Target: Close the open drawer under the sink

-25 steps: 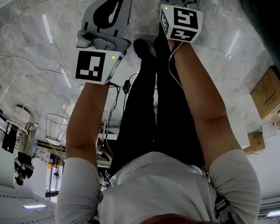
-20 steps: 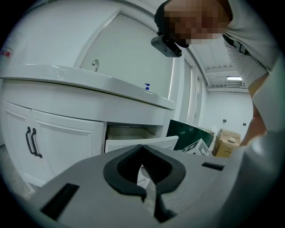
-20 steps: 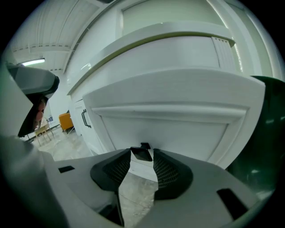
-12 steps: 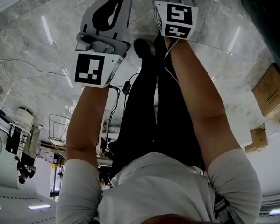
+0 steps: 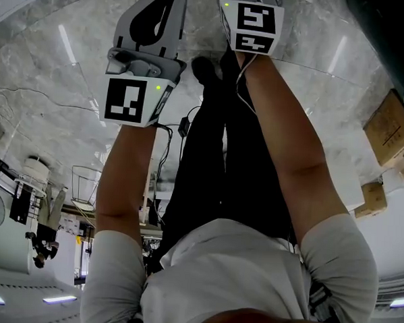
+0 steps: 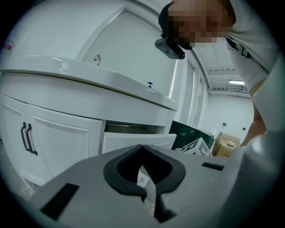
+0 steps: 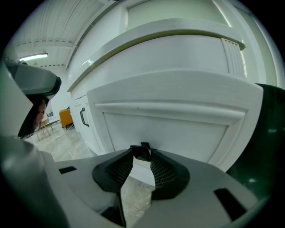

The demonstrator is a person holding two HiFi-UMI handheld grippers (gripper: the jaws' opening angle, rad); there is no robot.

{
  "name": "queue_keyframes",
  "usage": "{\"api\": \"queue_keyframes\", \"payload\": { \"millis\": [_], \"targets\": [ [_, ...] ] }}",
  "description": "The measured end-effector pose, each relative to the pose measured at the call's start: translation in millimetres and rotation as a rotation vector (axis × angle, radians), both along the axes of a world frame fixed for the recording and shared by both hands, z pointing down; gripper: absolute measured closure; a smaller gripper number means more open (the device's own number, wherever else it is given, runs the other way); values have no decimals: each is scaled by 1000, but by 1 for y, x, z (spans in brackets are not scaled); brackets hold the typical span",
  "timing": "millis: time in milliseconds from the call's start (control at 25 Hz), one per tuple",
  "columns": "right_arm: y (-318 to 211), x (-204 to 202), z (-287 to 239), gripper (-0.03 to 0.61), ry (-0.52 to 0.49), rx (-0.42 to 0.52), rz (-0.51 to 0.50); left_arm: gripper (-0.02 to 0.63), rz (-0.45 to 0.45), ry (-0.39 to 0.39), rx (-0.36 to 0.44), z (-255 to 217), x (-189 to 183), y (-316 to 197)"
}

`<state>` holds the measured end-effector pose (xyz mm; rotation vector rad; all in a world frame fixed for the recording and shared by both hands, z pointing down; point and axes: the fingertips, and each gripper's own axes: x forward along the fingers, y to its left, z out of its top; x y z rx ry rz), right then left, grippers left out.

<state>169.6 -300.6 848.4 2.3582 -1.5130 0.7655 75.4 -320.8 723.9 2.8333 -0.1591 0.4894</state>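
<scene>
In the head view the right tongs (image 5: 253, 22) – only their marker cube shows – sit slightly higher at the top edge than a second ago, with the left tongs (image 5: 171, 0) beside them. The left gripper view shows its tongs together and empty, and the drawer (image 6: 133, 140) jutting open under the sink (image 6: 89, 84) at centre. Only the right gripper view shows its tongs closing on the drawer's dark handle (image 7: 142, 150), tips touching it – probably ready for the push.

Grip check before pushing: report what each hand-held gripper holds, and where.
The dark drawer handle, jaws of the right hand-held gripper closing on it; left hand-held gripper: nothing.
</scene>
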Motion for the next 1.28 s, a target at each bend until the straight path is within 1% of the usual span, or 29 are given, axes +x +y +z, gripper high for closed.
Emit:
{"api": "queue_keyframes", "payload": {
  "millis": [440, 600, 720, 1000, 1160, 1280],
  "targets": [
    [-18, 23, -3, 439, 28, -4, -18, 604, -23, 21, -7, -3, 16, -11],
    [-24, 30, -4, 440, 35, 4, -22, 604, -21, 9, 7, -1, 19, -13],
    [-27, 36, -4, 440, 30, 2, -24, 604, -36, 30, -8, -5, 24, -14],
    [-41, 47, -6, 440, 30, 9, -46, 604, -54, 28, -4, -6, 27, -18],
    [-47, 54, -12, 440, 25, 18, -29, 604, -58, 25, 0, -7, 28, -16],
    [-44, 57, -11, 440, 36, 22, -37, 604, -71, 28, 0, -8, 30, -16]
  ]
}}
